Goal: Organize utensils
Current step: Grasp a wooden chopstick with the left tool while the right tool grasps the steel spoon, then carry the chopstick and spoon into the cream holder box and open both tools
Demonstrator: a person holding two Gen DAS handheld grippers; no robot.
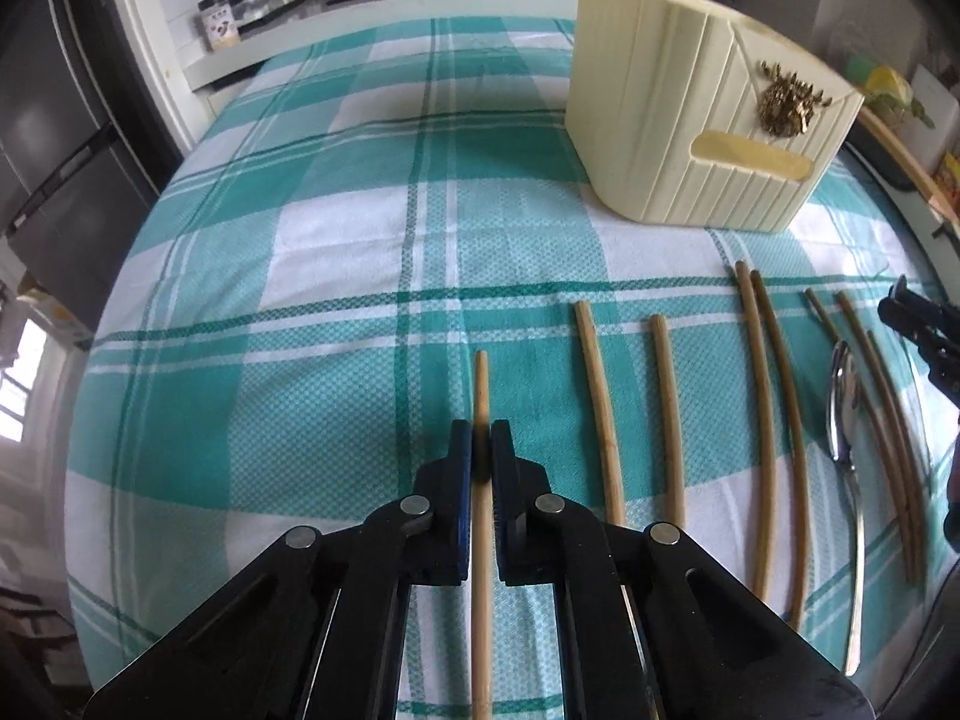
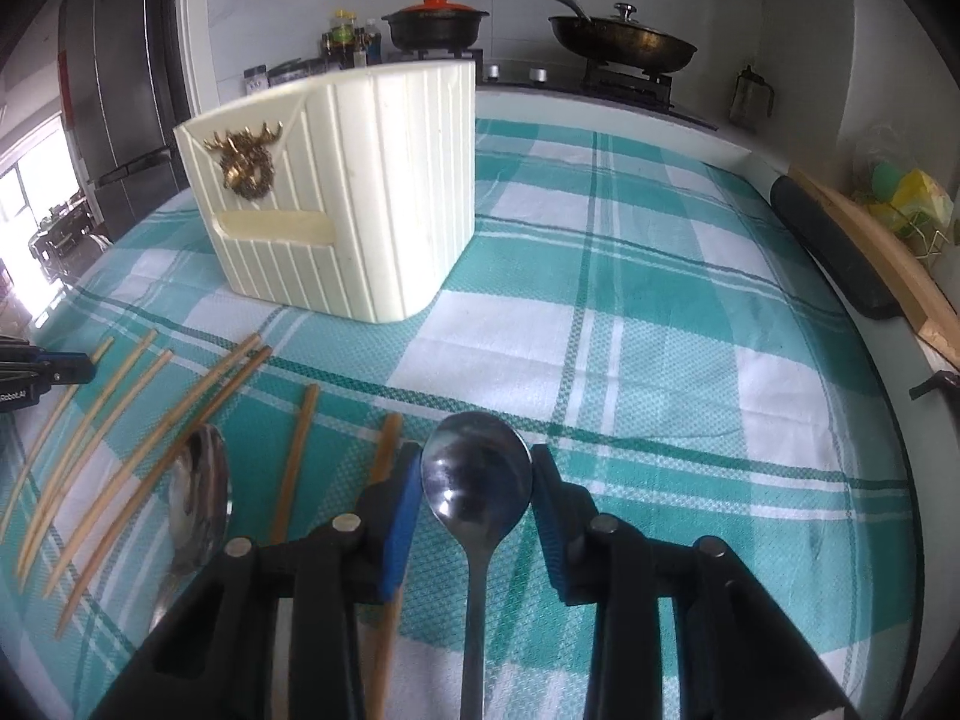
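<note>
A cream ribbed utensil holder (image 1: 696, 120) with a gold stag ornament stands on the teal checked tablecloth (image 1: 336, 276); it also shows in the right wrist view (image 2: 360, 198). My left gripper (image 1: 481, 438) is shut on a light wooden chopstick (image 1: 480, 384) that lies along the cloth. Several other chopsticks (image 1: 600, 414) and a metal spoon (image 1: 843, 414) lie to its right. My right gripper (image 2: 474, 480) is open, its fingers on either side of the bowl of a second metal spoon (image 2: 477, 474). Another spoon (image 2: 201, 498) and chopsticks (image 2: 120, 438) lie to its left.
A stove with a red-lidded pot (image 2: 435, 21) and a frying pan (image 2: 624, 45) is behind the table. Jars (image 1: 219, 21) stand at the back left. A wooden board (image 2: 882, 246) and a dark bar (image 2: 834, 252) lie along the right edge.
</note>
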